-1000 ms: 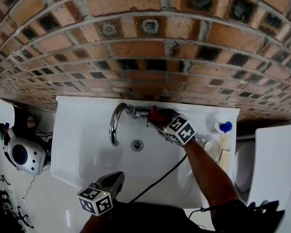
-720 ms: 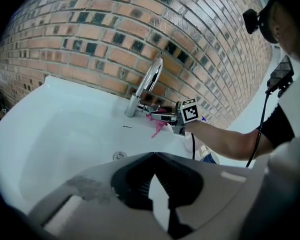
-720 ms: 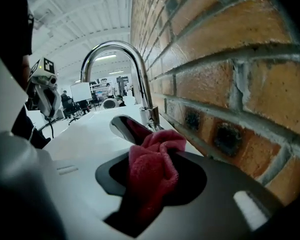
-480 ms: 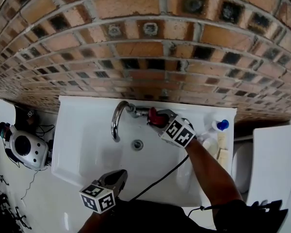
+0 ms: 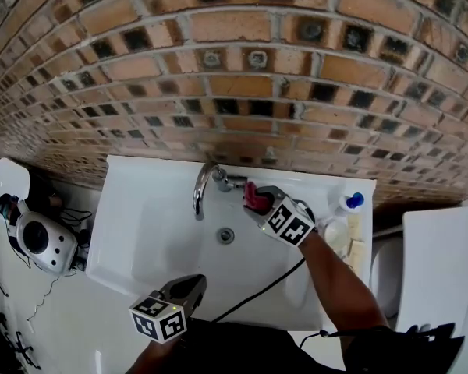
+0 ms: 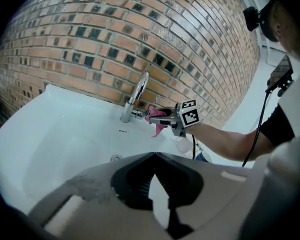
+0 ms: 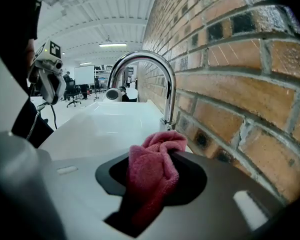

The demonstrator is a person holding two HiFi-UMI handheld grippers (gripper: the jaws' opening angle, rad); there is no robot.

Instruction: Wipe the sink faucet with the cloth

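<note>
Eases the pink cloth (image 7: 151,170) slightly rightward since a second ago, out of contact with the chrome faucet (image 5: 205,184) and to a spot just right of its base, close under the brick wall (image 5: 242,84). Grips that cloth as a bunched wad in the right gripper (image 5: 253,196), jaws clamped on its middle with a rounded fold poking out ahead, likely to put soft cloth rather than hard plastic against the chrome. Aims the wad along the far ledge of the white sink (image 5: 140,232) at the faucet's foot, arched spout rising beyond. Reads as a pause between rubbing strokes at the base, with the spout probably yet to be wiped.

Parks the left gripper (image 5: 189,289) low at the near rim, well apart from the faucet, jaws closed tip to tip on nothing. Presumably holds it back to leave room for the wiping arm.

Leaves a blue-capped bottle (image 5: 351,203) at the far right corner of the sink, clear of the stroke's path. Calls next for light, steady pressure, to avoid slipping the loose wad off rounded metal.
</note>
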